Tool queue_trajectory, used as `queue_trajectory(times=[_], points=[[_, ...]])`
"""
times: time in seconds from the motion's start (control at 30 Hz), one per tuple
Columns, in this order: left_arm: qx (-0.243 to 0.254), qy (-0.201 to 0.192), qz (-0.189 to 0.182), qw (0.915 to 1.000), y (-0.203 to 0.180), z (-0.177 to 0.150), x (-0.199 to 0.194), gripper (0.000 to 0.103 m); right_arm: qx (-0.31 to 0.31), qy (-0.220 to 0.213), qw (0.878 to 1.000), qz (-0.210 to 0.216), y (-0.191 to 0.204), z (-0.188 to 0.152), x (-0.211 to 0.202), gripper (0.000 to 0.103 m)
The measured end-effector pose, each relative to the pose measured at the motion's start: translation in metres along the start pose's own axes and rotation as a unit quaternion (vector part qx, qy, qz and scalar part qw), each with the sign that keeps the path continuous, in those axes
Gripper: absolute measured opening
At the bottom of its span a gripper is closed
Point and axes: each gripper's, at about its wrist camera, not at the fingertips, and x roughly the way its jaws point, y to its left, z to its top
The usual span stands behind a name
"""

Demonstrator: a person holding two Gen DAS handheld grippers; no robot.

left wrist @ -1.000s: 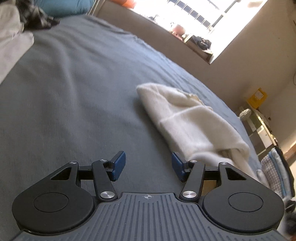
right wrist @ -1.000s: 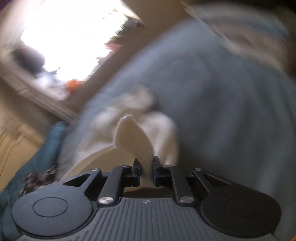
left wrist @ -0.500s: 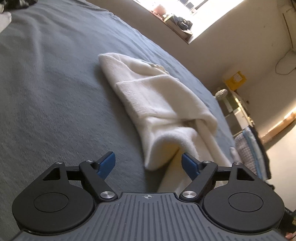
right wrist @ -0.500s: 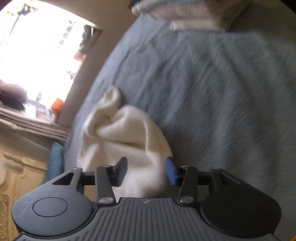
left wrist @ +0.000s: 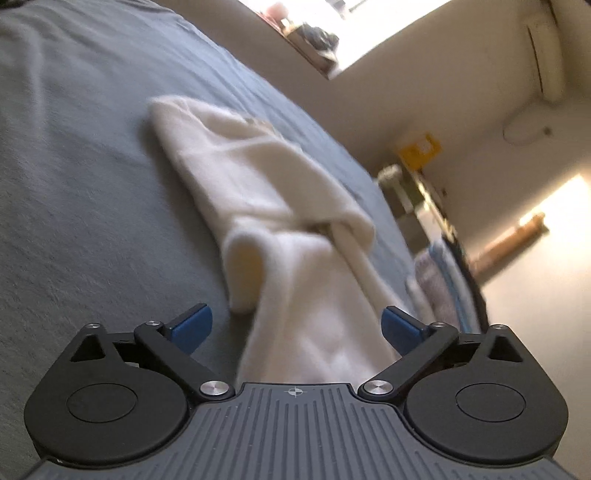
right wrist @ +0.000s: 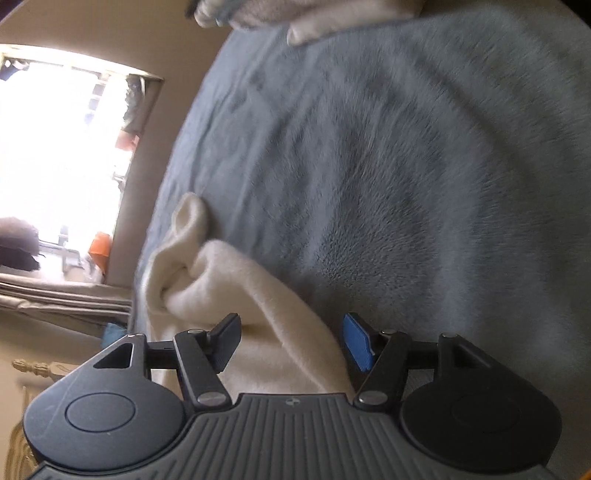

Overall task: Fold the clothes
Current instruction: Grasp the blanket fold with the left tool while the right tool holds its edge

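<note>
A cream garment (left wrist: 266,184) lies crumpled lengthwise on the grey bedcover (left wrist: 74,166). In the left wrist view its near end runs down between the blue pads of my left gripper (left wrist: 295,326). That gripper's jaws are opening wide and neither pad presses the cloth. In the right wrist view the cream garment (right wrist: 229,280) bunches up at the lower left. Its near fold passes between the fingers of my right gripper (right wrist: 291,341), whose jaws are opening a little and stand off the cloth on both sides.
A pile of folded clothes (left wrist: 439,288) sits at the bed's right edge, and the pile of folded clothes (right wrist: 332,18) also shows at the top of the right wrist view. A bright window (right wrist: 55,147) and a wall border the grey bedcover (right wrist: 406,166). A yellow box (left wrist: 419,146) stands on furniture beyond.
My right gripper let go of the cream strip it was pinching and sank toward the bed. My left gripper opened wider and moved over the garment's near end.
</note>
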Motion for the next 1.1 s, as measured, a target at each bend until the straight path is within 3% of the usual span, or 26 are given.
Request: queue_trajectory(times=[0.17, 0.27, 0.47, 0.53, 0.57, 0.6, 0.63, 0.7, 0.93, 1.1], points=[[0.005, 0.051, 0.029, 0.9983, 0.001, -0.018, 0.028, 0.098, -0.021, 0.039, 0.999, -0.005, 0.011, -0.010, 0.030, 0.065], [0.007, 0.070, 0.043, 0.9966, 0.003, -0.025, 0.041, 0.092, -0.040, 0.042, 0.998, -0.013, 0.018, -0.019, 0.039, 0.066], [0.055, 0.077, 0.089, 0.9915, -0.009, -0.026, 0.061, 0.053, -0.051, 0.053, 0.997, -0.016, 0.029, -0.030, 0.038, 0.061], [0.070, 0.074, 0.100, 0.9898, -0.013, -0.025, 0.064, 0.036, -0.081, 0.053, 0.994, -0.041, 0.040, -0.035, 0.041, 0.046], [0.075, 0.072, 0.106, 0.9890, -0.015, -0.024, 0.065, 0.021, -0.097, 0.053, 0.993, -0.052, 0.044, -0.038, 0.040, 0.042], [0.077, 0.070, 0.110, 0.9884, -0.016, -0.023, 0.065, 0.011, -0.111, 0.052, 0.991, -0.061, 0.048, -0.041, 0.039, 0.030], [0.077, 0.067, 0.112, 0.9884, -0.016, -0.022, 0.065, 0.010, -0.122, 0.052, 0.989, -0.068, 0.052, -0.045, 0.039, 0.023], [0.072, 0.051, 0.104, 0.9906, -0.018, -0.020, 0.054, 0.008, -0.135, 0.051, 0.987, -0.068, 0.060, -0.051, 0.034, 0.019], [0.078, -0.020, 0.044, 0.9958, -0.028, -0.007, -0.007, 0.007, -0.183, 0.074, 0.980, -0.013, 0.095, -0.079, 0.003, 0.017], [0.085, -0.045, 0.020, 0.9952, -0.031, -0.008, -0.053, 0.007, -0.242, 0.104, 0.964, 0.036, 0.129, -0.111, -0.020, 0.017]])
